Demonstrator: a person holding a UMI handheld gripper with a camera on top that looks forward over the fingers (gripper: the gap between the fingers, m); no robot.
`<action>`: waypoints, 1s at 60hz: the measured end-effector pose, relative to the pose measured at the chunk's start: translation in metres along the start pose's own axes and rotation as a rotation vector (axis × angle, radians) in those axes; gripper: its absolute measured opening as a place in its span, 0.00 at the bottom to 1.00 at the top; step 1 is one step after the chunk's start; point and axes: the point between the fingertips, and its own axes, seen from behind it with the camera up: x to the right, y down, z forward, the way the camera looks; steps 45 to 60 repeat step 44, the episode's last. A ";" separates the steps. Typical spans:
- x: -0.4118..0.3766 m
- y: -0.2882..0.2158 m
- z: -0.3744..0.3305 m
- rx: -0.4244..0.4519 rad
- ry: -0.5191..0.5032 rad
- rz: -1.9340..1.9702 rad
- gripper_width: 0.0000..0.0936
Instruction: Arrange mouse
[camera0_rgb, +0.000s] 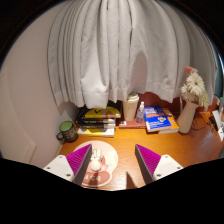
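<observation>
Purple-padded fingers (112, 165) spread apart above a round mouse pad (97, 163) on the wooden desk (190, 145)

Pale pleated curtains (110, 50) hang behind a wooden desk (170, 147), with a plain white wall (28, 100) beside them, all in warm indoor light.

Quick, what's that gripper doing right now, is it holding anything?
Gripper: open and holding nothing. Its left finger hangs over a round mat on the wooden desk.
</observation>
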 end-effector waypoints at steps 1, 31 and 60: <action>0.007 -0.003 -0.009 0.008 0.002 -0.002 0.92; 0.165 0.052 -0.155 0.047 0.124 0.010 0.91; 0.183 0.075 -0.171 0.031 0.117 0.032 0.91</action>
